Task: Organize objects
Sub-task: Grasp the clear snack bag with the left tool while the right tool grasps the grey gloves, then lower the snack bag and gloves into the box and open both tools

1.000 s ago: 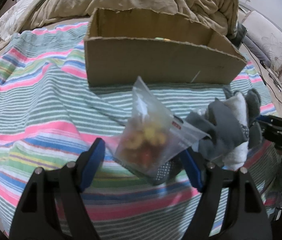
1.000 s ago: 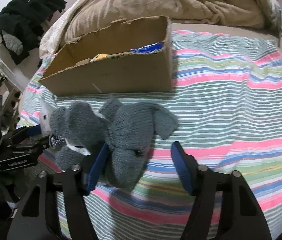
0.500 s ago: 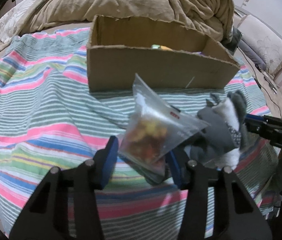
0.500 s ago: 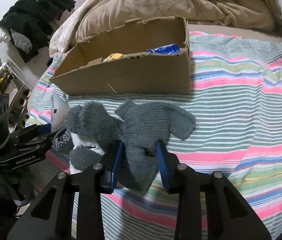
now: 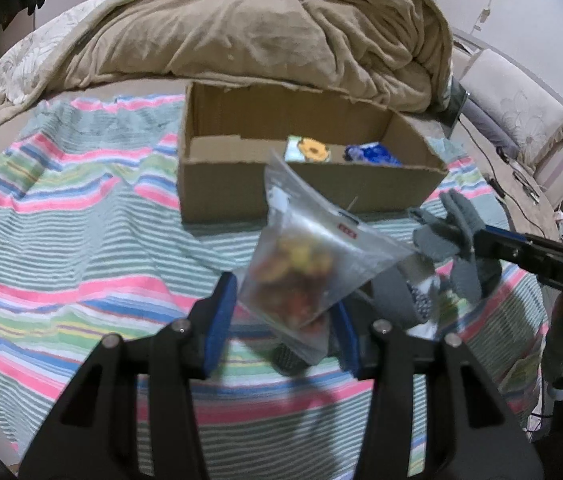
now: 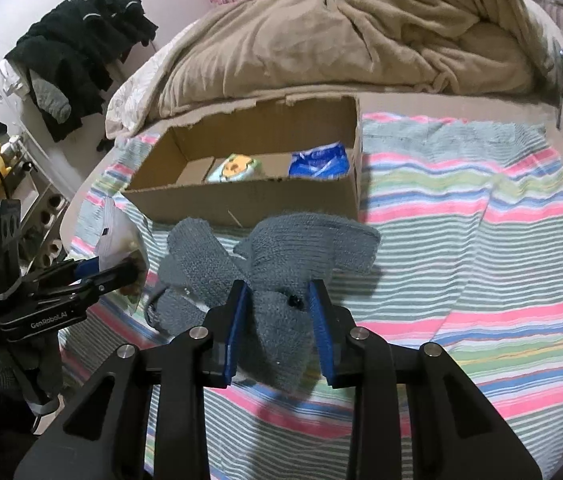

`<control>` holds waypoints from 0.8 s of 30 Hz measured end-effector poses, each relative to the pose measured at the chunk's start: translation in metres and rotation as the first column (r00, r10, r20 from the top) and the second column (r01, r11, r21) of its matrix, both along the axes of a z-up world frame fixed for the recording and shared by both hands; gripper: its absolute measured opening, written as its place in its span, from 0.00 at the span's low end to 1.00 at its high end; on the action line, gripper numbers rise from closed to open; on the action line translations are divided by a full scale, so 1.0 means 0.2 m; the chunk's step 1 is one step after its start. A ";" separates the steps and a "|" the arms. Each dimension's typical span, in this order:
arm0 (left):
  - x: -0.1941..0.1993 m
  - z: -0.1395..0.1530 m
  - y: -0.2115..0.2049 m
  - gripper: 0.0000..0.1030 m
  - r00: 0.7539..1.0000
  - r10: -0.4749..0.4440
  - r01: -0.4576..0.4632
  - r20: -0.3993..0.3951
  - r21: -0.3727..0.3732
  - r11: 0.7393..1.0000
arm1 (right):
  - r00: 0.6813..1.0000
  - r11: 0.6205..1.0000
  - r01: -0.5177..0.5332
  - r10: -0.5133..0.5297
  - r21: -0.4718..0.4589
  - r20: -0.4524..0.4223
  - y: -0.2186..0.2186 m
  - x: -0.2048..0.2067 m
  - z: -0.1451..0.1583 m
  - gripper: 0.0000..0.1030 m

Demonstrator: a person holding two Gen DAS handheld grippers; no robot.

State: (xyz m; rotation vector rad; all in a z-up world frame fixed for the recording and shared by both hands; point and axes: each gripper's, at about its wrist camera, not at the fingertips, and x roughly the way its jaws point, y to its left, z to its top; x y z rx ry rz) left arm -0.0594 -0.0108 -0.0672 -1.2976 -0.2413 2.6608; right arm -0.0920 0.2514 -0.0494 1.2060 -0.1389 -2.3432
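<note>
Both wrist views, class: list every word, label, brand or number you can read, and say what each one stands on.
"DAS": white letters on the right gripper body, cut off at the edge.
"GenRoboAI": on the left gripper body; smaller lines beside it are unreadable.
Red label on the clear bag: too blurred to read.
Packets in the cardboard box: print unreadable.

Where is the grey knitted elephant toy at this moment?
In the right wrist view, the grey elephant toy is clamped in the right gripper, in front of the cardboard box, above the striped blanket.
</note>
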 end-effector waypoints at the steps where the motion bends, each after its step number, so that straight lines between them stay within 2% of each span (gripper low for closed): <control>1: 0.00 0.01 0.00 0.46 1.000 0.001 -0.001 -0.006 0.001 1.000 | 1.000 1.000 -0.001 0.001 -0.004 -0.005 0.01 -0.01 0.01 0.32; 24: -0.10 0.27 -0.04 0.46 0.992 0.015 -0.015 -0.129 -0.004 1.000 | 0.987 0.999 -0.030 0.025 -0.030 -0.159 -0.03 -0.08 0.30 0.28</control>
